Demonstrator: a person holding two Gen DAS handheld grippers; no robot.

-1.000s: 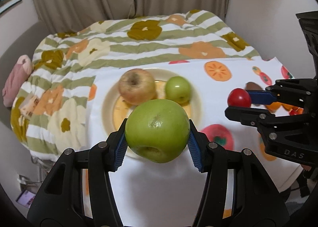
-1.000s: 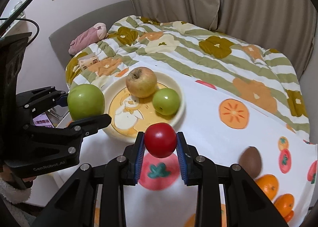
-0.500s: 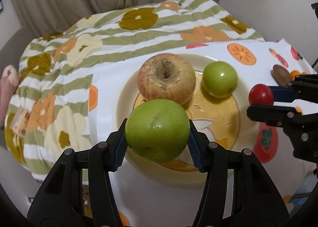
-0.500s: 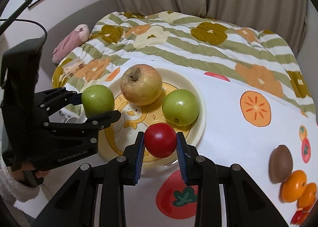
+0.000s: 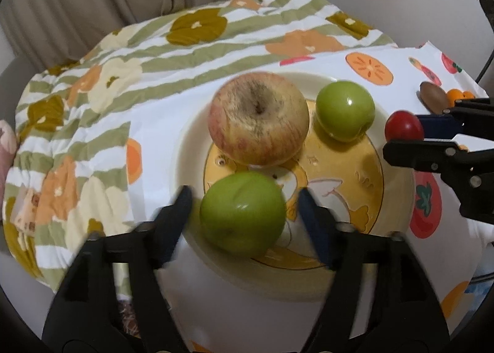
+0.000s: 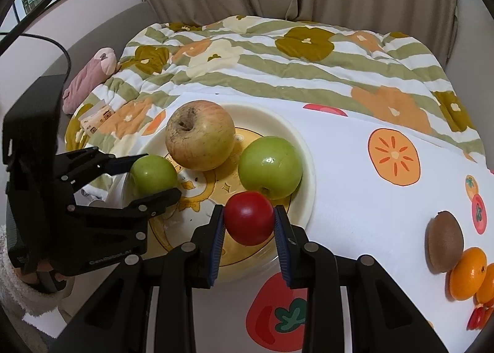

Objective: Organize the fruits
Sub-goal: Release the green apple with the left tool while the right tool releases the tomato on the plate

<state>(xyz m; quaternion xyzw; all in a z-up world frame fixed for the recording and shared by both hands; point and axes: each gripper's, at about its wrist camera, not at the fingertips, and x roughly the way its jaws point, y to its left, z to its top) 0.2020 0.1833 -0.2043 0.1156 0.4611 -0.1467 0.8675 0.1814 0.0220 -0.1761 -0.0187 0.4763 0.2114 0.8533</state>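
Note:
A cream and yellow plate (image 5: pixel 398 198) (image 6: pixel 305 149) holds a large red-yellow apple (image 5: pixel 257 118) (image 6: pixel 200 135) and a green apple (image 5: pixel 345 110) (image 6: pixel 270 166). My left gripper (image 5: pixel 244 201) (image 6: pixel 151 175) is open around a second green apple (image 5: pixel 242 214) (image 6: pixel 153 174) that rests on the plate's near left part, with gaps on both sides. My right gripper (image 6: pixel 248 221) (image 5: pixel 403 135) is shut on a small red fruit (image 6: pixel 248 218) (image 5: pixel 403 126) above the plate's right rim.
The plate stands on a white fruit-print cloth (image 6: pixel 370 186) over a striped floral quilt (image 6: pixel 308 56). A brown kiwi (image 6: pixel 444 240) (image 5: pixel 433 96) and several oranges (image 6: pixel 467 272) lie on the cloth at the right. A pink pillow (image 6: pixel 89 78) lies far left.
My left gripper lowered the green apple onto the plate and opened off it. My right gripper moved closer over the plate's rim, still holding the red fruit.

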